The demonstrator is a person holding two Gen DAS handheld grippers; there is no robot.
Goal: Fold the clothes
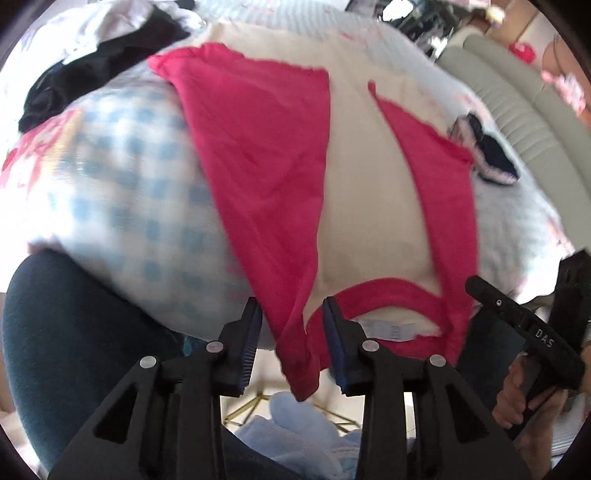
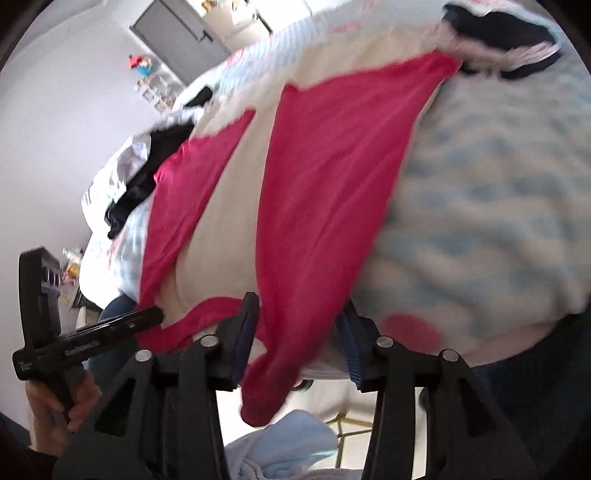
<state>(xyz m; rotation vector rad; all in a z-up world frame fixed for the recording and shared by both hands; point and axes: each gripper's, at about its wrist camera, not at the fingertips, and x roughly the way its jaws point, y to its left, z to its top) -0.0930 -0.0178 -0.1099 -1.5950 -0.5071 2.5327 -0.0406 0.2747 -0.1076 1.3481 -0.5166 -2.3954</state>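
Shirt [image 1: 362,206] shoulders overhang bed edge [image 1: 147,236], jaws apart.

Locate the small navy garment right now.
In the left wrist view the navy garment lies upper right on the checked bedspread, just past the red sleeve of the shirt. In the right wrist view it sits top right.

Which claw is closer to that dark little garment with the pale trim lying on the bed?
Probably the right claw: the dark garment lies on its side of the shirt. The left claw sits at the opposite shoulder.
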